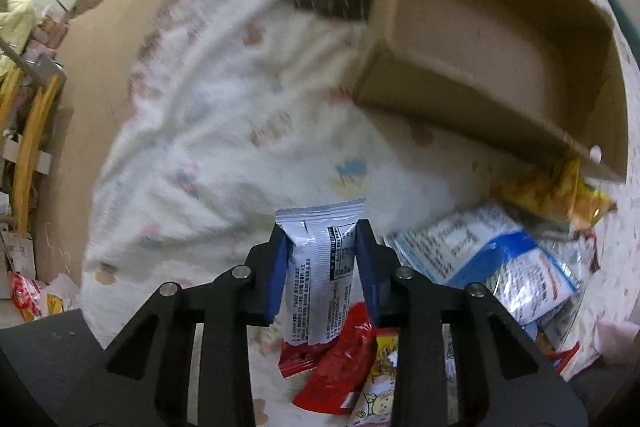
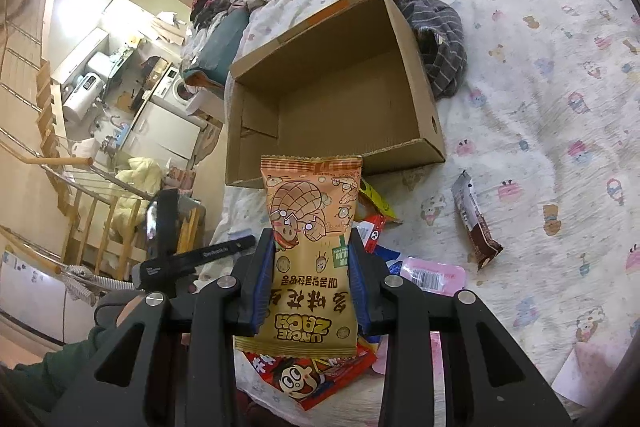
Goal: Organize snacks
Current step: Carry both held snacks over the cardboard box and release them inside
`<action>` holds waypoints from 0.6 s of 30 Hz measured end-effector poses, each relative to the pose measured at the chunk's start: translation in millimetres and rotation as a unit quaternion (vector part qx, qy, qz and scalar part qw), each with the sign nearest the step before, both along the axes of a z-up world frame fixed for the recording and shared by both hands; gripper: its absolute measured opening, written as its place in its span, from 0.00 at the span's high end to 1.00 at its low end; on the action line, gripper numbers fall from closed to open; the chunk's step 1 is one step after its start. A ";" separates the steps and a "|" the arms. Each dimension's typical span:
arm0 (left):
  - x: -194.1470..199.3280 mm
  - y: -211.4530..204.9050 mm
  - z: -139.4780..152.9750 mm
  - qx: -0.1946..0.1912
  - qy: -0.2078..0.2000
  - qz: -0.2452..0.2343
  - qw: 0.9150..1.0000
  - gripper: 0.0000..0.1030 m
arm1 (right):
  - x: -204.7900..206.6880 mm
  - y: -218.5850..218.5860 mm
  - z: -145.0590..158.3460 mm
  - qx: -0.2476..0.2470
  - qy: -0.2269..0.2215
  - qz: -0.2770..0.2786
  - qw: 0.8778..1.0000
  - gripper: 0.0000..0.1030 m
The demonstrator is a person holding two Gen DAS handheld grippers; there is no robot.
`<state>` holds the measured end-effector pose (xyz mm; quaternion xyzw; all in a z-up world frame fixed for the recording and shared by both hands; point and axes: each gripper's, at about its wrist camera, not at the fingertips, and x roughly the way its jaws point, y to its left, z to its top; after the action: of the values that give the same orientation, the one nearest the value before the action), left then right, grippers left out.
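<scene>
My left gripper [image 1: 321, 233] is shut on a white and grey snack packet [image 1: 318, 267], which stands upright between the blue pads above a heap of snacks. Red packets [image 1: 336, 367] and blue and white bags [image 1: 496, 263] lie under and right of it. An open cardboard box [image 1: 492, 39] sits beyond, at the upper right, with nothing visible in it. My right gripper [image 2: 312, 239] is shut on an orange peanut snack bag [image 2: 314, 255], held up in front of the same cardboard box [image 2: 332, 95]. A brown bar packet [image 2: 476, 223] lies on the bed to the right.
Everything rests on a bed with a white patterned sheet [image 2: 540, 67]. A grey striped cloth [image 2: 440, 39] lies beside the box. A pink packet [image 2: 434, 277] and a red cartoon packet [image 2: 312, 375] lie under my right gripper. Left of the bed are a wooden rail [image 2: 100, 219] and a washing machine [image 2: 176, 91].
</scene>
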<state>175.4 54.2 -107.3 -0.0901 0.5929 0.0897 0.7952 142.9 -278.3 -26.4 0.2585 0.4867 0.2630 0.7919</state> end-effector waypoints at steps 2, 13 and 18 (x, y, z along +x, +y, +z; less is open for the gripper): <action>-1.8 9.3 12.9 -0.004 -0.027 0.016 0.999 0.73 | -0.3 -0.6 0.5 0.000 -0.003 -0.002 1.000 0.66; -11.3 15.6 85.4 -0.002 -0.127 -0.009 0.992 0.73 | -4.9 6.8 13.0 -0.031 -0.044 -0.009 0.999 0.66; -6.3 13.4 116.3 -0.005 -0.158 -0.026 0.987 0.73 | -4.0 11.5 35.0 -0.042 -0.075 -0.013 0.996 0.66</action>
<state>169.2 67.6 9.0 -0.0917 0.4628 0.0501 0.8803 138.9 -266.8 8.5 0.2111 0.4334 0.2502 0.8396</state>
